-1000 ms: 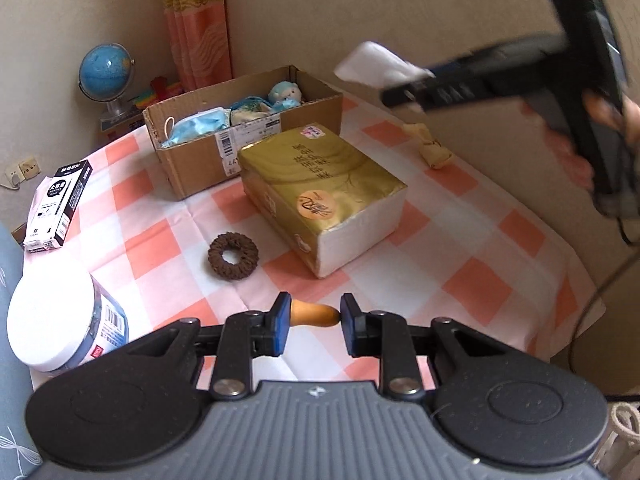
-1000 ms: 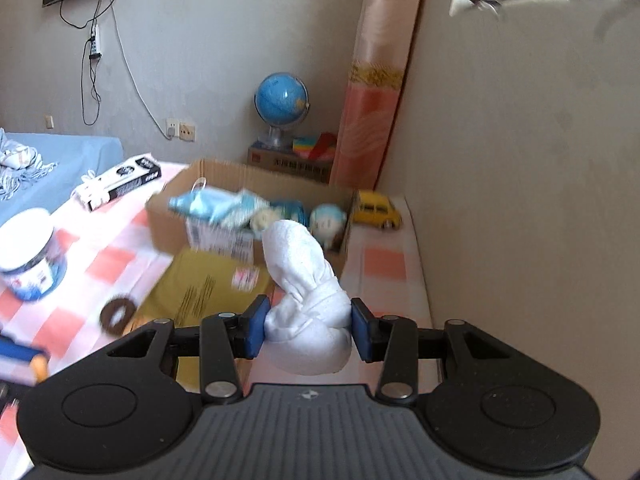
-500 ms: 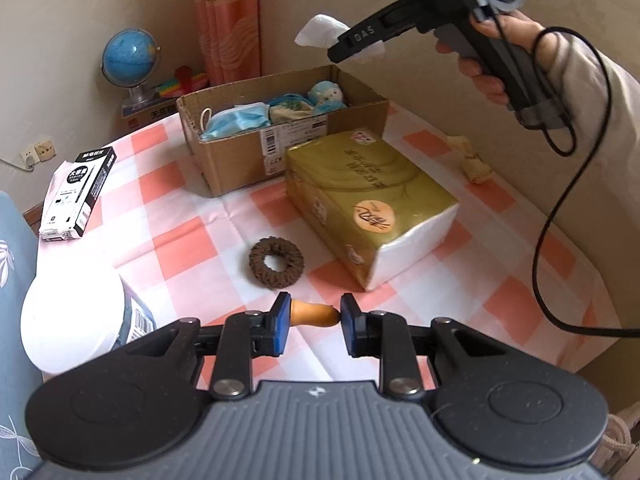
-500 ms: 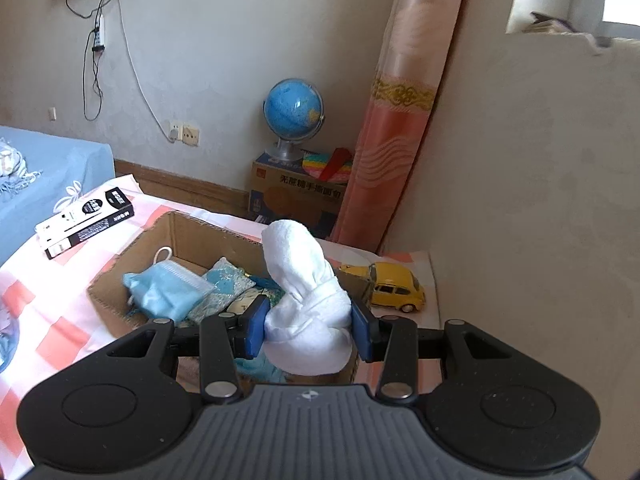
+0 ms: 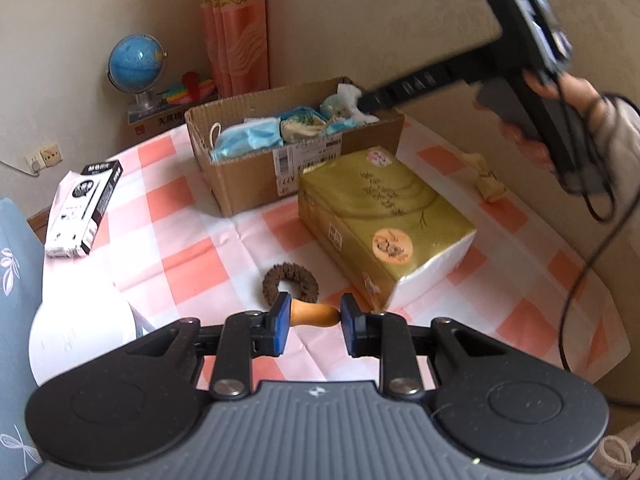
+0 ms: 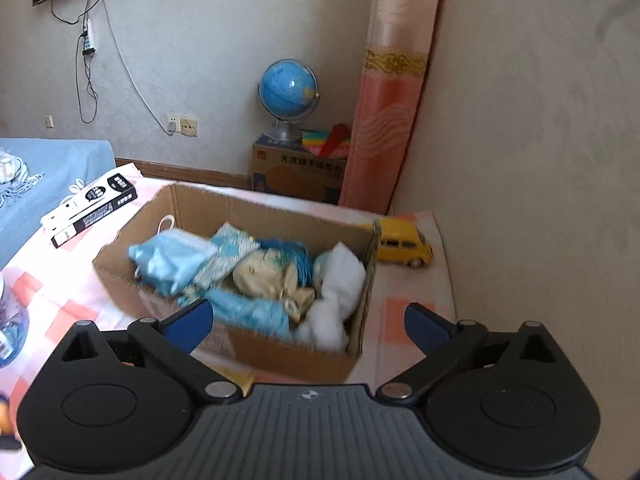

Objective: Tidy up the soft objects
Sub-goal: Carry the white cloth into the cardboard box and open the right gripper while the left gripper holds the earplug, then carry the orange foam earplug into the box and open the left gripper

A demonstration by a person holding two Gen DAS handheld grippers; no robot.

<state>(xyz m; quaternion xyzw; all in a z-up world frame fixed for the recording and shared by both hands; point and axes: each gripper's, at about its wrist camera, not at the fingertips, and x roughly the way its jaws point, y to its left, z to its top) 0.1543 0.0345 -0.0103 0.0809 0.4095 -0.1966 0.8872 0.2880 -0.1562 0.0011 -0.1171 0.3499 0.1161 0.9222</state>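
A cardboard box on the checked table holds blue face masks, a plush toy and a white soft cloth at its right end. My right gripper is open just above the box's near wall, with the white cloth lying loose in the box; it also shows in the left wrist view. My left gripper is shut on a small orange soft piece, low over the table near a brown scrunchie. A cream cloth bow lies at the right.
A gold tissue pack lies in front of the box. A black-and-white carton and a white-lidded tub are on the left. A yellow toy car stands behind the box by the wall. A globe stands beyond the table.
My right gripper has lowered to the box, opened and let go of the white cloth, which now lies in the box. My left gripper still holds the orange piece.
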